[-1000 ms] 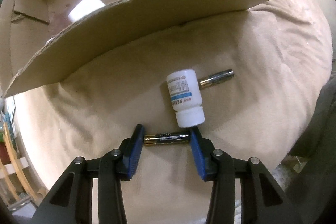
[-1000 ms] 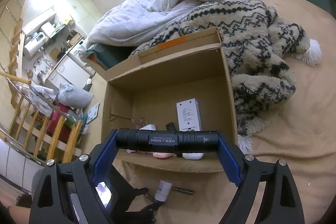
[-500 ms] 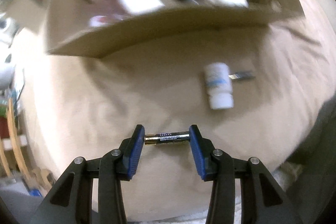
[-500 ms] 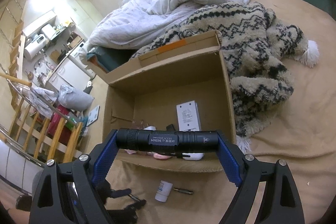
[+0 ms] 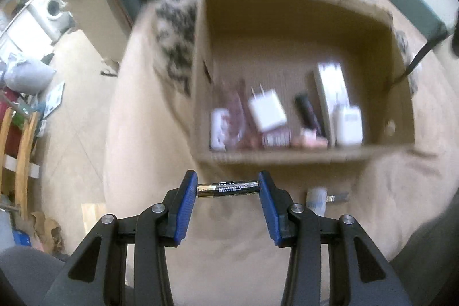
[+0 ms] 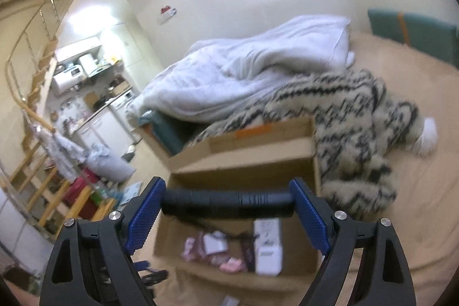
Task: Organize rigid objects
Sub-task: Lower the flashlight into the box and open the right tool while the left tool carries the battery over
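Observation:
My left gripper (image 5: pixel 228 188) is shut on a black and gold battery (image 5: pixel 228 188), held crosswise in the air in front of the open cardboard box (image 5: pixel 301 155). A white pill bottle (image 5: pixel 316 197) and a second battery (image 5: pixel 338 197) lie on the tan bedsheet below the box's near wall. My right gripper (image 6: pixel 226 201) is shut on a black flashlight (image 6: pixel 226 200), held crosswise above the same box (image 6: pixel 243 162). The box holds a white charger (image 5: pixel 266 109), a long white box (image 5: pixel 332 88) and several small items.
A patterned fuzzy blanket (image 6: pixel 352 116) and a white duvet (image 6: pixel 243 70) lie behind the box. The bed edge drops to the floor at the left (image 5: pixel 74 116), with a wooden stair rail (image 5: pixel 20 157) beyond. A black cable (image 5: pixel 416 59) hangs at the box's right.
My left gripper has lifted the battery off the sheet and risen, so the box interior now shows. My right gripper has tilted up and moved closer over the box with the flashlight.

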